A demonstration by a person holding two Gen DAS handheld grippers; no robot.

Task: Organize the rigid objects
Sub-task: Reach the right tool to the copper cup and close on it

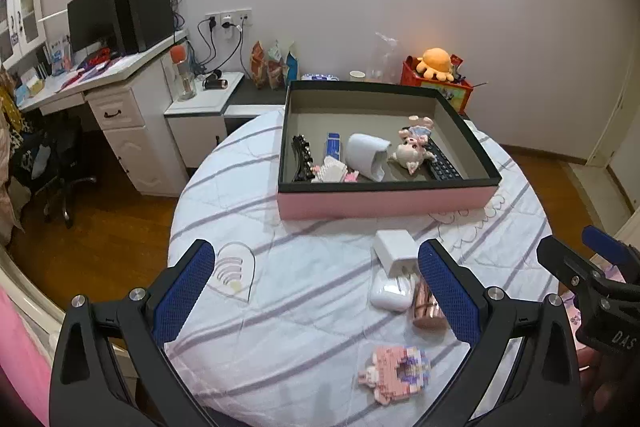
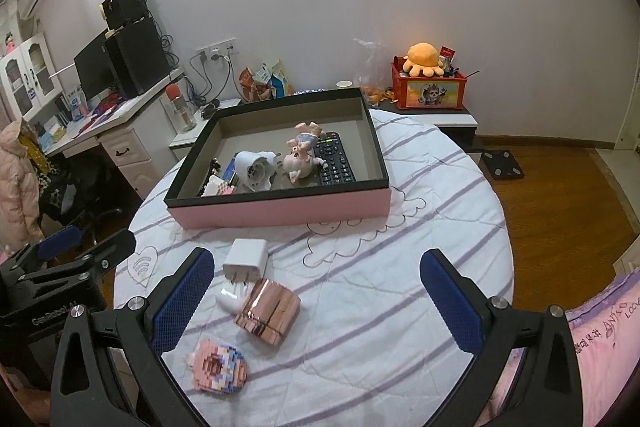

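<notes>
A pink box with a black rim [image 1: 384, 203] [image 2: 280, 209] stands on the round striped table. Inside lie a black remote [image 1: 442, 163] [image 2: 334, 163], a pig figurine [image 1: 412, 149] [image 2: 300, 157], a white device [image 1: 366, 155] [image 2: 254, 169], a blue item [image 1: 333, 145], a black hair clip [image 1: 301, 157] and a small pink-white brick model [image 1: 330, 171] [image 2: 218, 187]. In front of the box lie a white charger plug [image 1: 394, 251] [image 2: 246, 257], a white earbud case [image 1: 390, 291] [image 2: 230, 299], a rose-gold box [image 1: 426, 307] [image 2: 267, 311] and a pink brick figure [image 1: 396, 373] [image 2: 220, 365]. My left gripper [image 1: 316, 291] [image 2: 86, 247] and right gripper [image 2: 316, 301] [image 1: 576, 247] are open, empty, above the table's near part.
A white desk [image 1: 120, 75] with monitor and speakers stands at the left, with an office chair [image 1: 60, 163] beside it. Low cabinets along the wall carry snack bags [image 1: 274, 65], a cup and a red box with an orange plush [image 1: 438, 65] [image 2: 424, 61]. A pink bed edge [image 2: 600, 327] is at the right.
</notes>
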